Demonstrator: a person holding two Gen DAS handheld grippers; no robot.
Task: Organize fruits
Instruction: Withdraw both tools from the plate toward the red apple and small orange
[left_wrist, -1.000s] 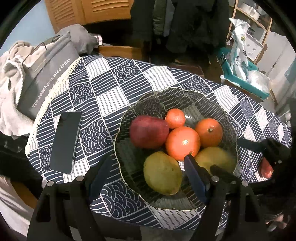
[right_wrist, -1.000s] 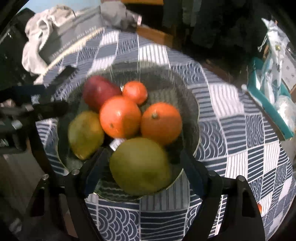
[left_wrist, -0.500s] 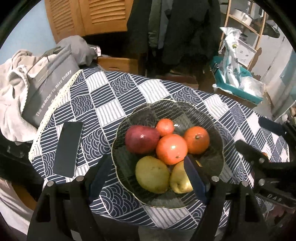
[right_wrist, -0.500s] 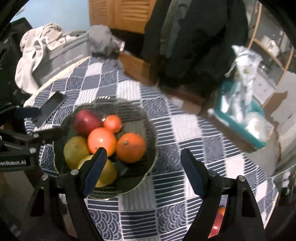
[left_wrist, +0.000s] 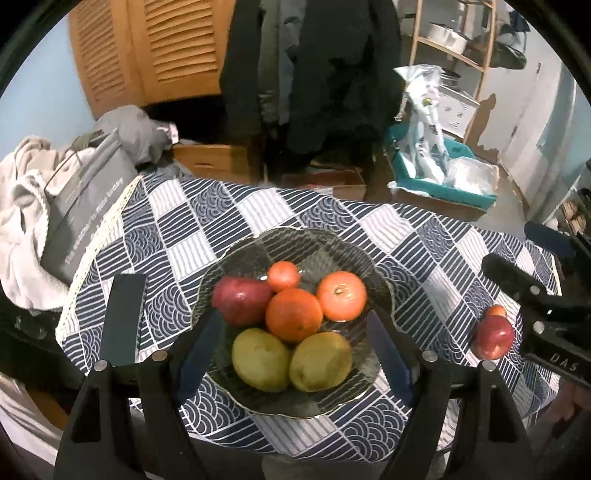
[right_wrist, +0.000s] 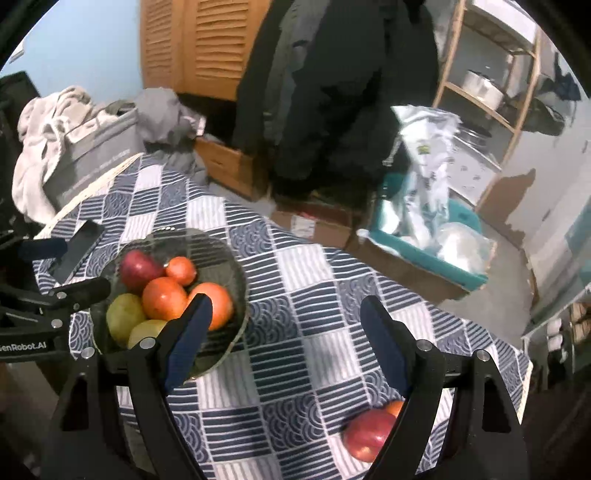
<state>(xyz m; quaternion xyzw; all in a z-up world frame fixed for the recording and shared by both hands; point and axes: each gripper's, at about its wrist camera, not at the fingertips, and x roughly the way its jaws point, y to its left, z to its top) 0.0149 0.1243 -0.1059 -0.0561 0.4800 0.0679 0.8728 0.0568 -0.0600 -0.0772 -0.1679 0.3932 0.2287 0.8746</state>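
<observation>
A glass bowl (left_wrist: 243, 395) on the patterned tablecloth holds a red apple (left_wrist: 240, 301), three oranges (left_wrist: 293, 314) and two yellow-green pears (left_wrist: 260, 360). The bowl also shows in the right wrist view (right_wrist: 236, 332). A loose red apple (left_wrist: 493, 338) lies on the cloth at the right with a small orange fruit (left_wrist: 496, 311) behind it; both show in the right wrist view, the apple (right_wrist: 367, 435) and the small fruit (right_wrist: 393, 408). My left gripper (left_wrist: 295, 350) is open and empty above the bowl's near side. My right gripper (right_wrist: 286, 347) is open and empty over bare cloth.
A black phone (left_wrist: 122, 317) lies left of the bowl. A grey bag (left_wrist: 85, 206) and towels (left_wrist: 22, 192) crowd the table's left edge. Boxes (left_wrist: 214, 162) and a teal bin (left_wrist: 443, 181) stand on the floor beyond the table.
Both grippers have pulled up and back from the bowl. The right gripper, which framed a pear one second ago, has swung right, bringing the loose apple into view.
</observation>
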